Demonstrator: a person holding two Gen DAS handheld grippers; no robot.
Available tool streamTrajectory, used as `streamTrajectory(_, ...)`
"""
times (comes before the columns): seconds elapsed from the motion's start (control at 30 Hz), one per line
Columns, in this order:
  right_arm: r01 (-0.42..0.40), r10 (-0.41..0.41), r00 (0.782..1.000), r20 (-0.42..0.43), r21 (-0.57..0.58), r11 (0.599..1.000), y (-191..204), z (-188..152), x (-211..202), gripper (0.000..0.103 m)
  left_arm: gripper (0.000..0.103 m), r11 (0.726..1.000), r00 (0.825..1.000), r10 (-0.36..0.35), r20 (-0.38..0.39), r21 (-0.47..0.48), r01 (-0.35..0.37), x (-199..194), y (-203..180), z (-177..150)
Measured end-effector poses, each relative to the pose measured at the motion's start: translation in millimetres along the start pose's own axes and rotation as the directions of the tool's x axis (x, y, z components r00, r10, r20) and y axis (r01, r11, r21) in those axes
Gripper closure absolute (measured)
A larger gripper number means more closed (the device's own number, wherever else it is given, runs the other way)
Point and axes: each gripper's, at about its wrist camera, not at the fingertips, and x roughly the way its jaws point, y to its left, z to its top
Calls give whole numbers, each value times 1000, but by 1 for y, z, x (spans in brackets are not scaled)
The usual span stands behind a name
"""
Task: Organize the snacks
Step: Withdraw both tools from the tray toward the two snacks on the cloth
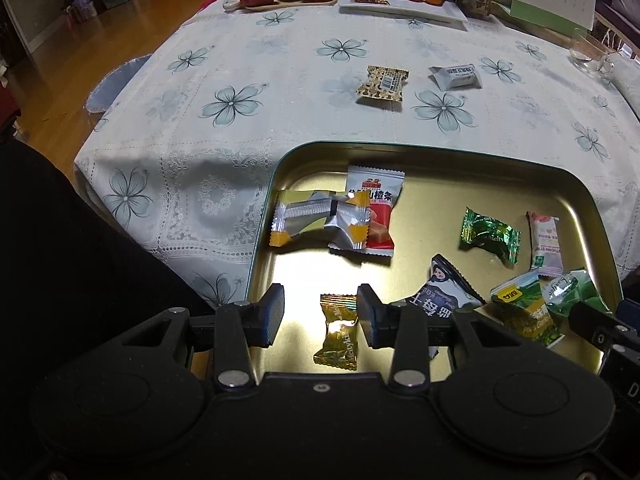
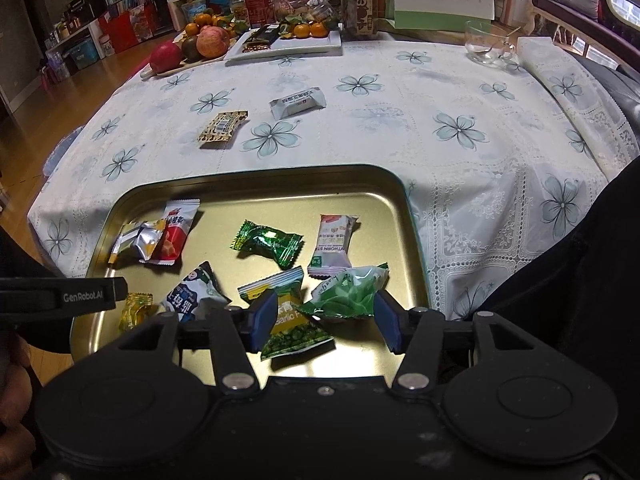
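Left gripper [image 1: 320, 316] hovering open over gold-wrapped candy [image 1: 338, 334] in gold metal tray [image 1: 440, 156]; right gripper [image 2: 326, 320] gaping above green pea packet [image 2: 294, 326], pads clear.

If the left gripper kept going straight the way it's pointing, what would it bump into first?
Most likely the gold candy, which lies between the left gripper's open fingers on the gold tin tray. Depth is hard to judge, so it might touch the tray floor beside it.

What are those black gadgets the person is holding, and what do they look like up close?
Each is a black plastic left gripper or right gripper: two round housings, hinged arms with silver rivets, and ribbed dark blue pads on the jaws. One side reads "GenRobot.AI" in white. The sleeve is black.
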Motion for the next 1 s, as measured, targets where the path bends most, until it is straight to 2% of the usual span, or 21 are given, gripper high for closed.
streamTrajectory(0.2, -54, 58, 995, -76, 49, 997, -1, 4, 4, 47, 55, 1000, 999, -4, -46, 0, 4, 1, 1, 3)
streamTrajectory(0.43, -88, 90, 993, -74, 23, 996, 8, 34, 0, 47, 55, 999, 998, -37, -57, 26, 38, -3, 1, 26)
streamTrajectory(0.67, -122, 124, 990, -73, 39, 992, 12, 86, 16, 47, 55, 998, 999, -32, -29, 50, 34, 4, 3, 75)
streamTrajectory(0.8, -114, 118, 989, -86, 51, 992, 9, 118, 35, 47, 55, 997, 997, -36, -62, 60, 39, 21, 1, 110)
streamTrajectory(1.0, -110, 134, 981, -142, 161, 981, -8, 167, 78, 47, 55, 997, 996, -46, -77, 65, 51, 43, -2, 169)
